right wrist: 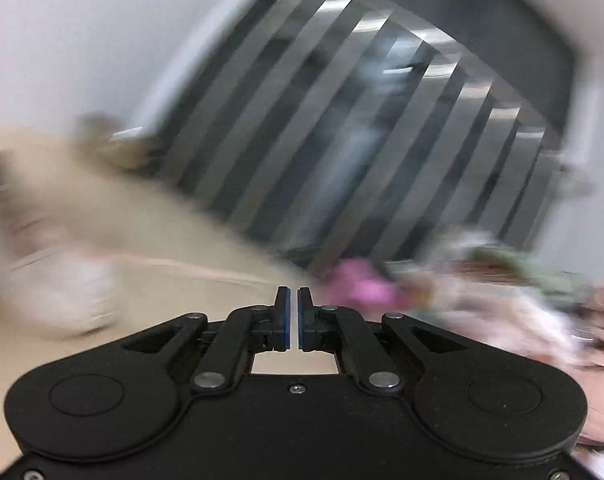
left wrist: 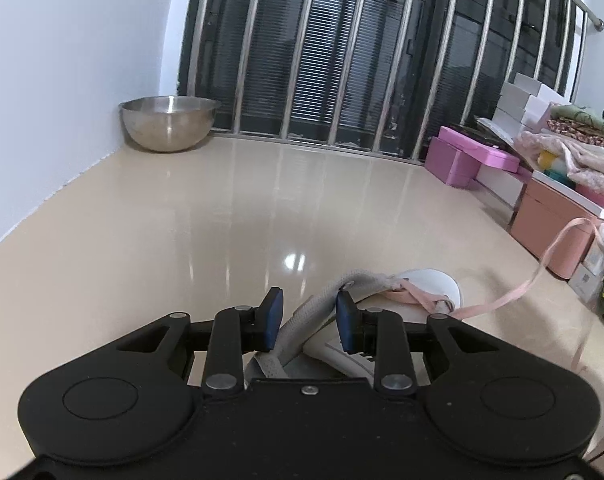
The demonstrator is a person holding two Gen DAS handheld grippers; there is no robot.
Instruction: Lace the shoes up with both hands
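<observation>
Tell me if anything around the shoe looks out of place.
The pink lace is not threaded through: a long length trails off the shoe and rises to the right. The right wrist view is motion-blurred.

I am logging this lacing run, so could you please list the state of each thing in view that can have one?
left gripper: open, fingers either side of the shoe's grey collar.
right gripper: nearly shut, thin gap; whether it pinches anything cannot be told.
shoe: on the floor, only partly laced.
pink lace: loose, rising off the shoe to the right.
steel bowl: upright in the corner.
</observation>
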